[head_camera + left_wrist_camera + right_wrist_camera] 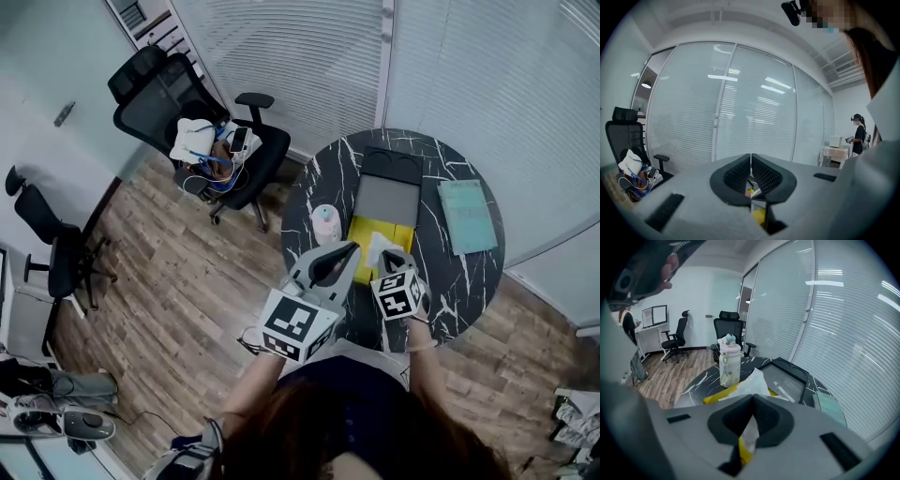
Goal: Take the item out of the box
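On the round black marble table point(466, 283) lies an open yellow box point(366, 232), its grey-lined lid point(384, 199) folded back away from me. My left gripper point(352, 247) is at the box's left edge. In the left gripper view its jaws point(750, 157) meet at the tips, with a sliver of yellow and white between the pads. My right gripper point(386, 253) is over the box, shut on the item's white wrapping point(754, 381). The wrapping stands up above the jaws point(753, 399) and the yellow box point(718, 396).
A pale lidded bottle point(325, 223) point(730, 361) stands left of the box. A teal notebook point(467, 216) lies at the table's right. A black office chair point(202, 131) loaded with things stands on the wood floor to the left. Window blinds run behind the table.
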Tool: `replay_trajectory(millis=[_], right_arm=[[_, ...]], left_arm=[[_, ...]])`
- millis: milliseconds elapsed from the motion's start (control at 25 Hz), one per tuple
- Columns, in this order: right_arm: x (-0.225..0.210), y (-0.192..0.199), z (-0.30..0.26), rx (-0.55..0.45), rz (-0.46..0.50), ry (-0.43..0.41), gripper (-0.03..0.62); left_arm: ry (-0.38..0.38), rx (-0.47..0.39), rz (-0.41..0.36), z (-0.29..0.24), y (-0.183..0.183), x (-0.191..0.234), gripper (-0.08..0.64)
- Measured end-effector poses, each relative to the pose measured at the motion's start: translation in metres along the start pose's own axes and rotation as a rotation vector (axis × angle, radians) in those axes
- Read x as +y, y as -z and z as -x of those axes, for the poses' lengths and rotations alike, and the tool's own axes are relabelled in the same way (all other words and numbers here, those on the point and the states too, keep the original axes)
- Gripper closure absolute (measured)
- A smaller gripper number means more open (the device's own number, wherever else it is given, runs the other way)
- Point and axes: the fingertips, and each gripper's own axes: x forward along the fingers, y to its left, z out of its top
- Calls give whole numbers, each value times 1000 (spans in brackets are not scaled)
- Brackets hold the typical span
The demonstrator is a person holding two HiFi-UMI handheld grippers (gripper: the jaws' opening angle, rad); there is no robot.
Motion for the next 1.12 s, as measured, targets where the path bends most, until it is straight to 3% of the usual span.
replay_trajectory(millis=[1120], right_arm=[[16, -50, 126, -235, -122, 142, 568]], left_arm=[[30, -71, -32, 70, -7, -39, 532]])
